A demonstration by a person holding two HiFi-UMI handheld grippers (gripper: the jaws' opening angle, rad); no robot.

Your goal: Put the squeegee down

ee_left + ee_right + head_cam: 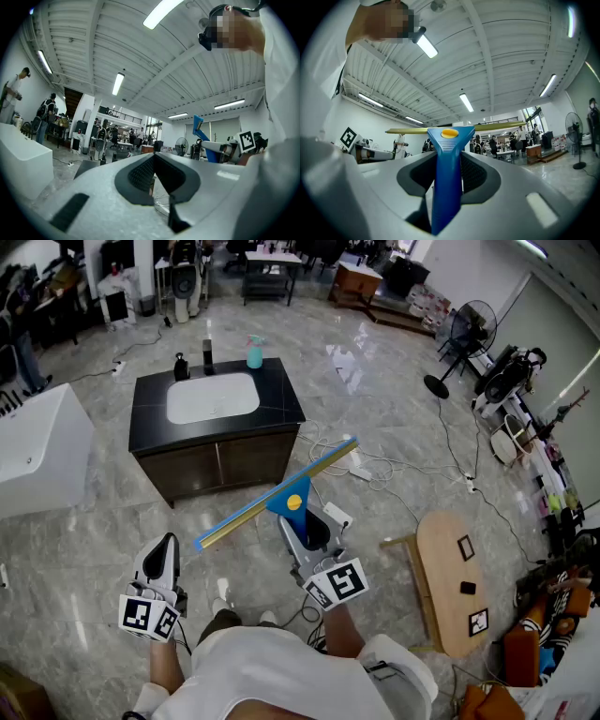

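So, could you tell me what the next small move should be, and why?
Probably carry the right gripper forward toward the black sink counter: its fingers grip the squeegee by its blue handle, mid-air over the floor, and that counter lies straight ahead.

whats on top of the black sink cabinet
A white basin, a dark faucet, a dark bottle and a teal spray bottle sit on its countertop. The doors below hide the inside.

White shirt (281, 667), pale grey tongs (167, 545), black-and-white marker cubes (150, 617)
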